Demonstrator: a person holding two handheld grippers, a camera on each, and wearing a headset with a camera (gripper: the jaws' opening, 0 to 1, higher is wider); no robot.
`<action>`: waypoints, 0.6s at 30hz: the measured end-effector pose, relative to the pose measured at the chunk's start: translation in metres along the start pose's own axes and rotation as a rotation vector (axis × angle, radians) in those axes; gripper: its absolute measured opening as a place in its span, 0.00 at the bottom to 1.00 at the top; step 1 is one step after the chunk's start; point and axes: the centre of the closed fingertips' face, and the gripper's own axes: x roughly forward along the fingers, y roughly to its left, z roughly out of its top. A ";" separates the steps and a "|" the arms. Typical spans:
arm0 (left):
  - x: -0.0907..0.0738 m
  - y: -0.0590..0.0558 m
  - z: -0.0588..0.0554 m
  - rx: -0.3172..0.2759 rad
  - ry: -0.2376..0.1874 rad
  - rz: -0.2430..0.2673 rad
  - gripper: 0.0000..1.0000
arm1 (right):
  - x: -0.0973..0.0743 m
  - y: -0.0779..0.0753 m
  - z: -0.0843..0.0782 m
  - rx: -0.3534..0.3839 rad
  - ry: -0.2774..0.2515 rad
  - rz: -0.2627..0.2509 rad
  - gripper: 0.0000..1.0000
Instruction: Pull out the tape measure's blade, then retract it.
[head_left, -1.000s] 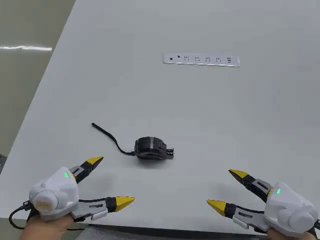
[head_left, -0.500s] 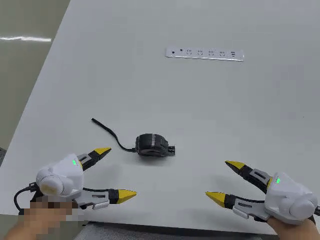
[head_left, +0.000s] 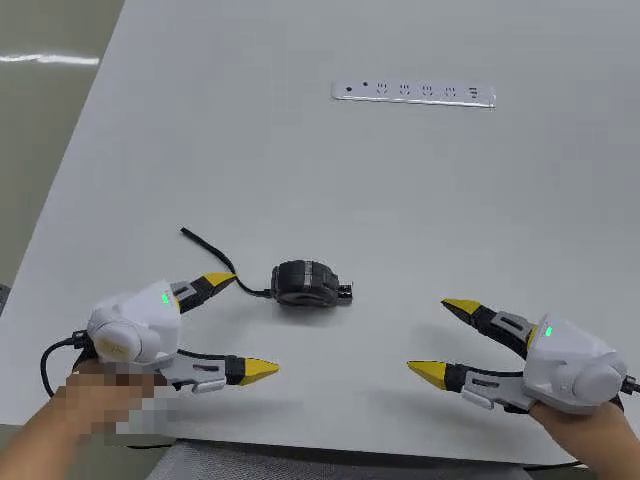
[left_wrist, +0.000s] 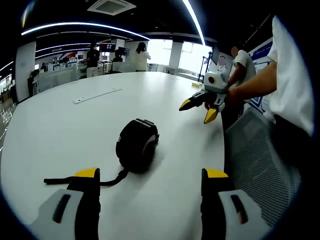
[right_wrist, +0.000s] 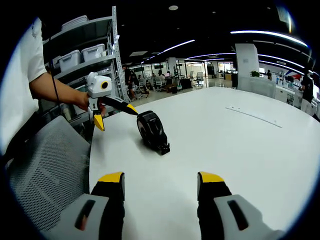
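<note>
White table (head_left: 420, 200) runs through the head view, with grey-green floor (head_left: 50, 110) along its left edge. We see the tape measure (head_left: 305, 283), a black case, lying on the table near the front edge, between the two grippers and a little ahead of them. Its blade is drawn in, with just the end hook (head_left: 343, 292) at the mouth on the case's right side. A black strap (head_left: 212, 252) trails from the case away to the left. The left gripper (head_left: 253, 322) is held just left of the case, its yellow-tipped jaws spread wide and holding nothing. Its farther tip is close to the strap, and we cannot tell whether they touch. The right gripper (head_left: 428, 335) is well to the right, jaws likewise wide apart and empty. A white power strip (head_left: 413, 92) lies far back on the table, and the marks by its sockets are too small for us to read.

From the left gripper view, we look between the spread jaws at the tape measure, close ahead and free of both, the strap running across by the left jaw tip. The right gripper shows farther off on the right, with a white sleeve (left_wrist: 290, 75) behind it.

From the right gripper view, the tape measure sits ahead, apart from the parted jaws, hook end toward us, and the left gripper is just beyond it. Shelves (right_wrist: 82, 55) with pale boxes stand behind. Any lettering on the case is too dark for us to read.
</note>
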 end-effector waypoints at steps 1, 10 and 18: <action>0.001 0.001 0.001 0.002 0.002 -0.004 0.81 | 0.001 0.000 -0.001 0.000 0.003 0.002 0.58; 0.012 0.008 0.003 0.036 0.026 -0.045 0.81 | 0.013 -0.001 0.001 -0.010 0.005 0.047 0.58; 0.024 0.010 0.001 0.058 0.050 -0.084 0.79 | 0.021 0.000 0.005 -0.019 -0.010 0.079 0.57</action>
